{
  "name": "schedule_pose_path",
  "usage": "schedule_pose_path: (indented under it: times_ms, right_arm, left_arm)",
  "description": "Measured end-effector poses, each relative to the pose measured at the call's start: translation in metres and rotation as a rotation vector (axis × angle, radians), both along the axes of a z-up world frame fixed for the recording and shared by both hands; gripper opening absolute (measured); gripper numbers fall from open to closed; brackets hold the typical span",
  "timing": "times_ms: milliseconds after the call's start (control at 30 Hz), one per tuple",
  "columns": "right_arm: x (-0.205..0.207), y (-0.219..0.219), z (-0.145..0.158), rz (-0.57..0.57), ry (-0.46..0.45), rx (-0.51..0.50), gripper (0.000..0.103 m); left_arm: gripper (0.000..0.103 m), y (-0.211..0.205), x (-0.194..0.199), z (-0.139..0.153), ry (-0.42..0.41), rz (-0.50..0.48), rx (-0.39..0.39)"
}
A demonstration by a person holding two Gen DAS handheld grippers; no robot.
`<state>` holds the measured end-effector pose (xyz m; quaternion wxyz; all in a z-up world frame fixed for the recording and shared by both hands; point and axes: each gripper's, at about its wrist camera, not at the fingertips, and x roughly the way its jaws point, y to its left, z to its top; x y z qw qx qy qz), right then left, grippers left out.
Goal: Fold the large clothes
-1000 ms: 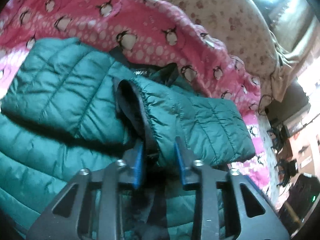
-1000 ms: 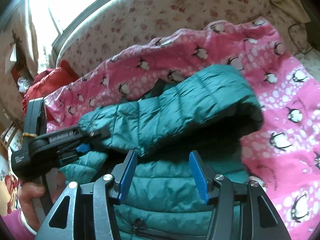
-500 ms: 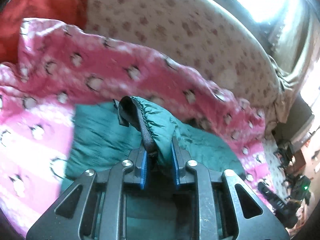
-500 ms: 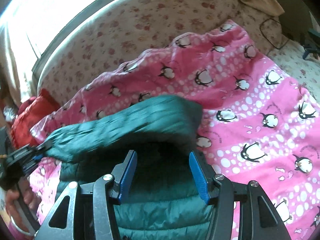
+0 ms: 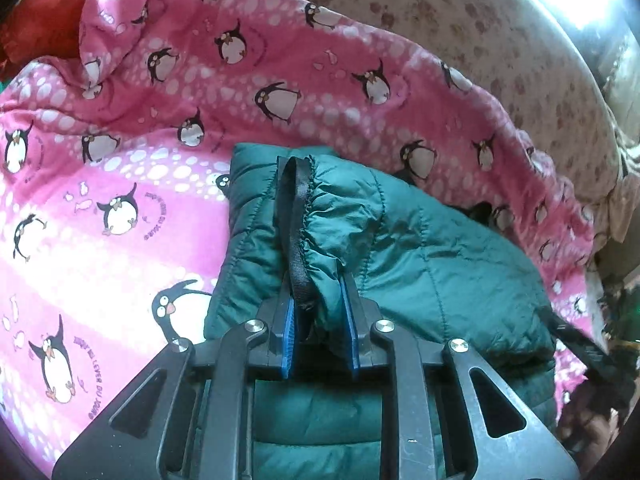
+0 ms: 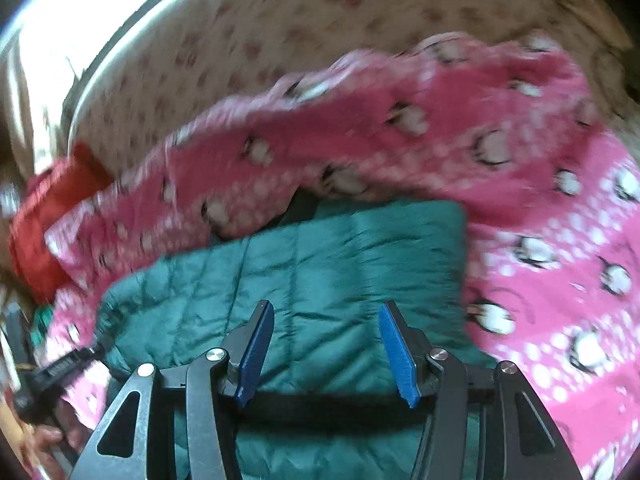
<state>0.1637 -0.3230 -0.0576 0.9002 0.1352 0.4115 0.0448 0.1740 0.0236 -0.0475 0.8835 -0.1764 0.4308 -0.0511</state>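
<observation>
A dark green quilted puffer jacket (image 5: 432, 264) lies on a pink penguin-print blanket (image 5: 120, 128). My left gripper (image 5: 320, 300) is shut on the jacket's sleeve cuff (image 5: 308, 216), with its black elastic edge standing up between the blue pads. The sleeve lies folded across the jacket body. In the right wrist view, which is blurred, my right gripper (image 6: 326, 316) is open and empty just above the jacket (image 6: 320, 256). The left gripper (image 6: 64, 368) shows there at the far left, at the jacket's left edge.
A beige floral sheet (image 5: 500, 40) covers the bed behind the blanket (image 6: 520, 208). A red cushion (image 6: 44, 216) sits at the blanket's left end and also shows in the left wrist view (image 5: 36, 20). Dark clutter (image 5: 616, 320) lies off the bed's right side.
My left gripper closed on the sleeve cuff and carried it leftward across the jacket, laying the sleeve flat. My right gripper stayed open and has shifted over the jacket body.
</observation>
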Motion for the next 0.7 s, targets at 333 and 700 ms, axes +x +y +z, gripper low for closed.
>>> schedule_pose_path:
  times_ms: [333,700]
  right_arm:
    - [0.003,0.021,-0.032,0.05,0.064,-0.15,0.053]
    - [-0.003,0.024,-0.03,0.064,0.071,-0.19,0.054]
  left_arm:
    - [0.034,-0.01,-0.006,0.006,-0.018,-0.008,0.125]
    - [0.035,-0.015,-0.02,0.015,-0.037,-0.015,0.203]
